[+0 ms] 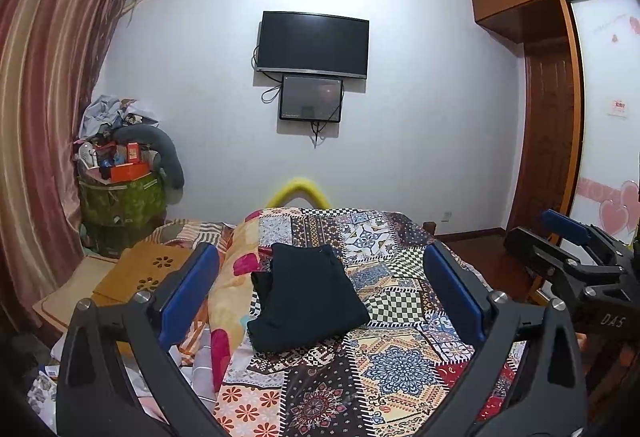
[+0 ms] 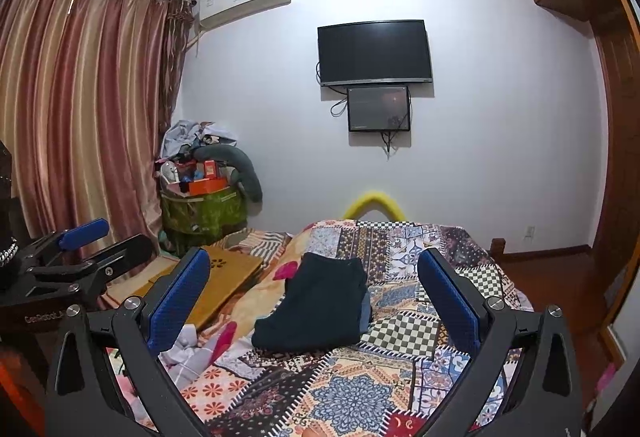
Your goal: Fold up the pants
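The dark pants are seen folded at frame centre on the patchwork quilt of the bed. Nothing is held by the left tool or right tool; both are spread wide.

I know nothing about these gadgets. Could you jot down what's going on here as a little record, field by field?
Garment: dark folded pants, a compact bundle lying on the bed
Surface: colourful patchwork bedspread
Left gripper: open, blue pads wide apart, raised off the bed and holding nothing
Right gripper: open, also empty
Beside the bed: tan wooden lap tray
Wall: black flat television with a smaller dark screen mounted below
Fold status: pants look already folded
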